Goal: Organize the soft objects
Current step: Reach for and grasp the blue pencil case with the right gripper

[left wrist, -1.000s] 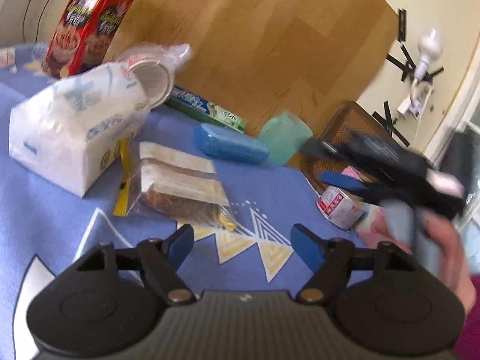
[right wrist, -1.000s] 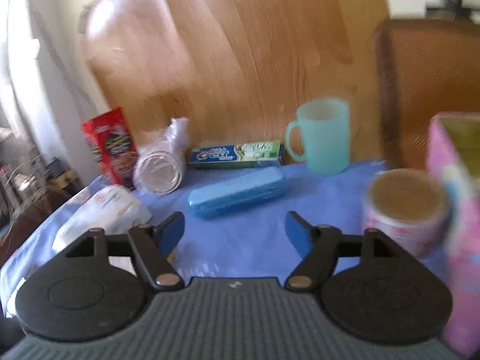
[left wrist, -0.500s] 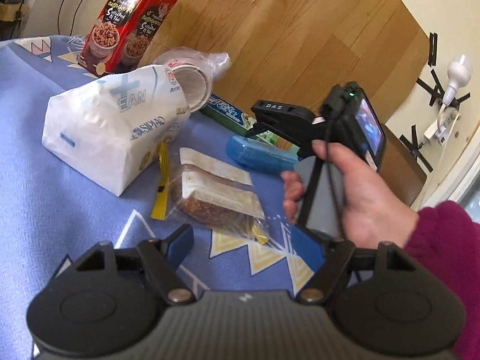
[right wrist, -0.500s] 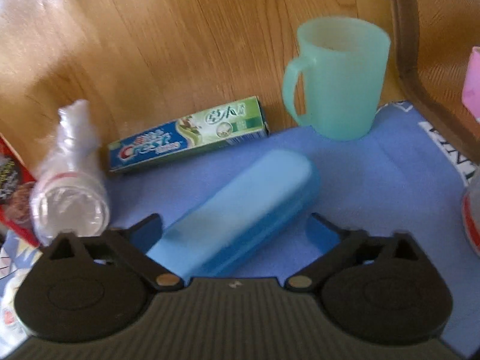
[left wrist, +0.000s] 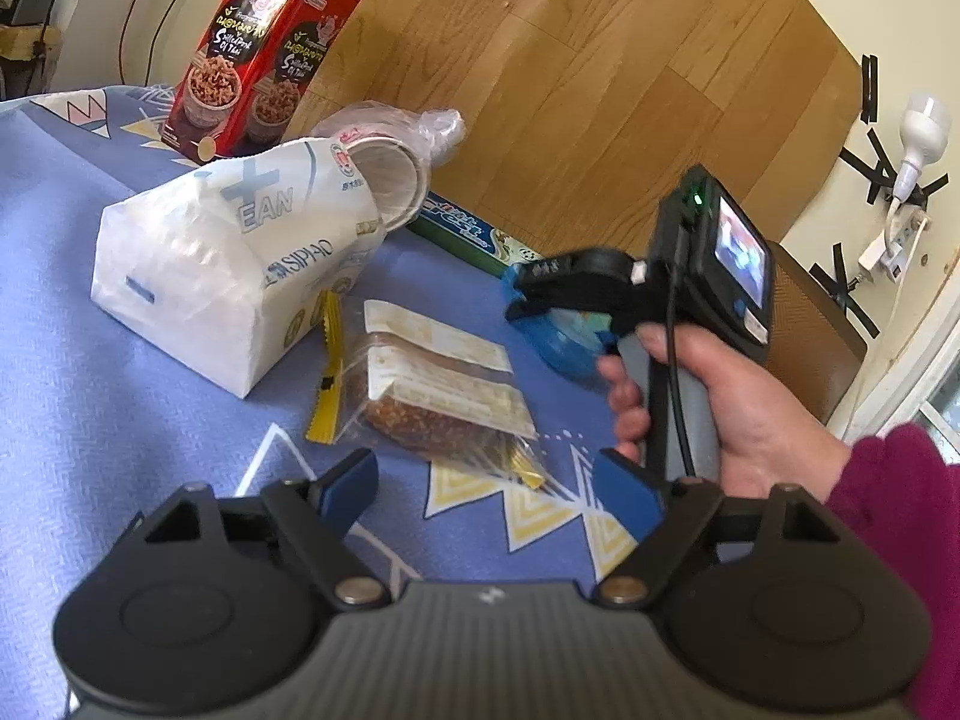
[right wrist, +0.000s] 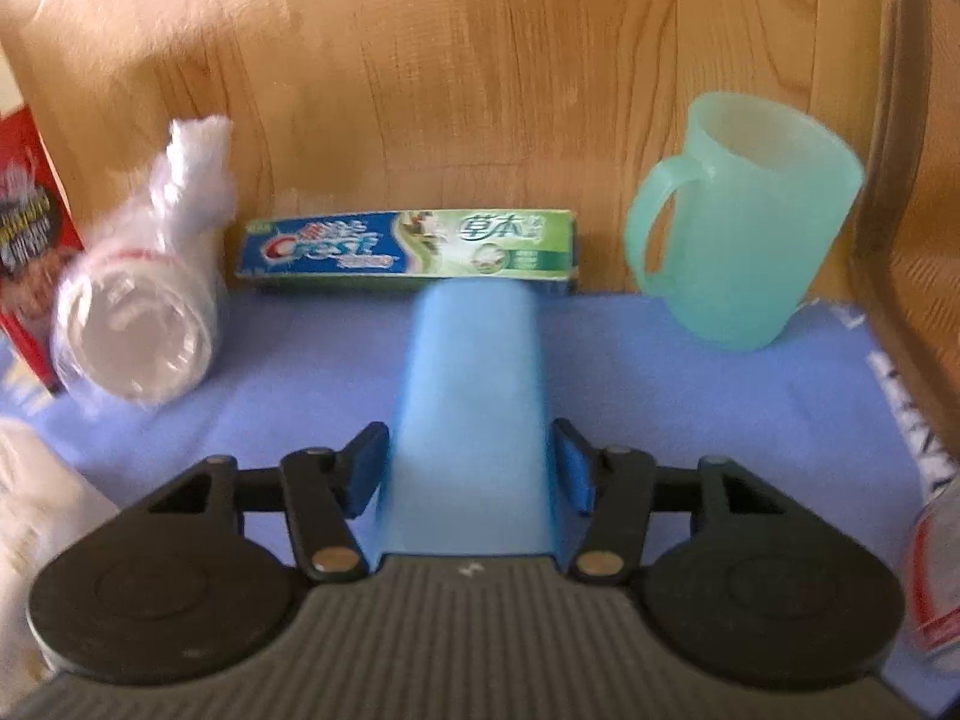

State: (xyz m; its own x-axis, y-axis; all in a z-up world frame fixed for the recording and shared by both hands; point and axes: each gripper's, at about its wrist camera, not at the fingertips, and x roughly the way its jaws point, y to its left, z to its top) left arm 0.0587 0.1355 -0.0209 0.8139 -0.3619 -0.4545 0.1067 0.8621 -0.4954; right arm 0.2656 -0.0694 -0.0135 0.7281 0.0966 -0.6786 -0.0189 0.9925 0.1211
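Note:
My right gripper [right wrist: 471, 462] is closing on a hard blue oblong case [right wrist: 474, 396], its pads against both long sides; the case points straight ahead on the blue cloth [right wrist: 690, 420]. In the left wrist view a hand holds that gripper [left wrist: 540, 300] over the case [left wrist: 558, 342]. My left gripper [left wrist: 486, 480] hangs low over the cloth, its jaws opening with nothing between them. Ahead of it lie a clear bag of brown food [left wrist: 438, 384] and a soft white wrapped pack [left wrist: 210, 276].
A toothpaste box [right wrist: 408, 249] lies at the table's far edge, a green mug [right wrist: 738, 228] to its right. A bagged stack of plastic cups [right wrist: 138, 312] and a red food box [left wrist: 264, 54] sit left. A brown chair [right wrist: 918, 180] stands right.
The right gripper swept in from the right and its jaws closed around the blue case, which turned from slanted to straight between them. The left jaws spread a little wider.

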